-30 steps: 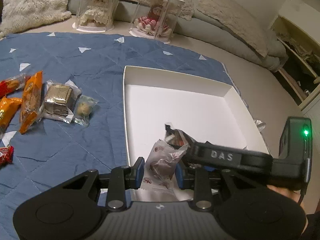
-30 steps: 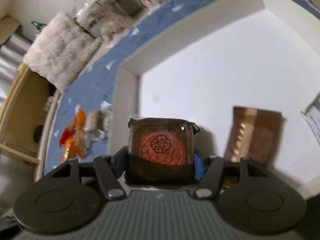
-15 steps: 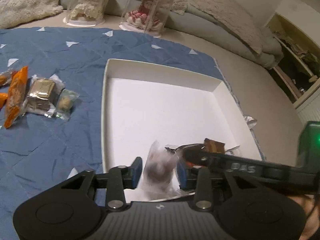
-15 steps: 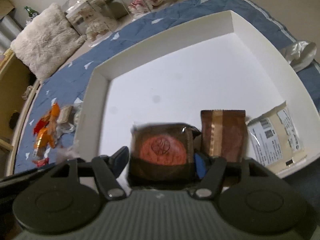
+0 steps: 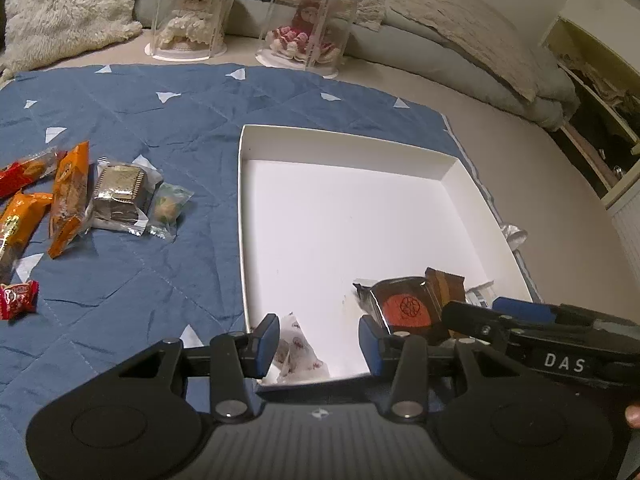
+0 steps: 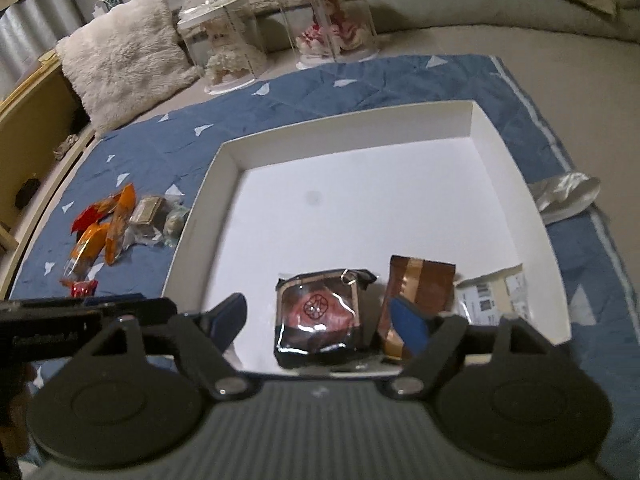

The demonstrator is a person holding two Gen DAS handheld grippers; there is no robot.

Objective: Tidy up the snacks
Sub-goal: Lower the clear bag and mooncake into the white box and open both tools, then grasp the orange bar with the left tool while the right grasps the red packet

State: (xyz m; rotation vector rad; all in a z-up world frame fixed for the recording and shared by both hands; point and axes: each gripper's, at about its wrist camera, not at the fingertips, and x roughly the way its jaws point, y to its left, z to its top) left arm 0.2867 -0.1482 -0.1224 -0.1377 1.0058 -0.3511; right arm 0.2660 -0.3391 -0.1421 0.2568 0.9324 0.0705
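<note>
A white box [image 5: 244,216] [image 6: 208,184] lies on a blue quilt. My left gripper [image 5: 318,340] is open over the box's near left corner; a clear wrapped snack [image 5: 298,354] lies free below it in the box. My right gripper [image 6: 320,320] is open; a dark packet with a red round cake [image 6: 318,320] [image 5: 404,306] lies free between its fingers on the box floor. A brown packet [image 6: 420,284] and a cream labelled packet [image 6: 492,296] lie to its right.
Several loose snacks lie on the quilt left of the box: orange packets [image 5: 68,196], a silver-brown packet [image 5: 118,194], a small clear one [image 5: 168,210], red ones [image 5: 18,298]. Two clear doll cases [image 5: 188,12] stand at the back. Crumpled wrapper [image 6: 564,196] right of the box.
Both grippers opened and let go of their snacks in the box's near end, then drew back a little.
</note>
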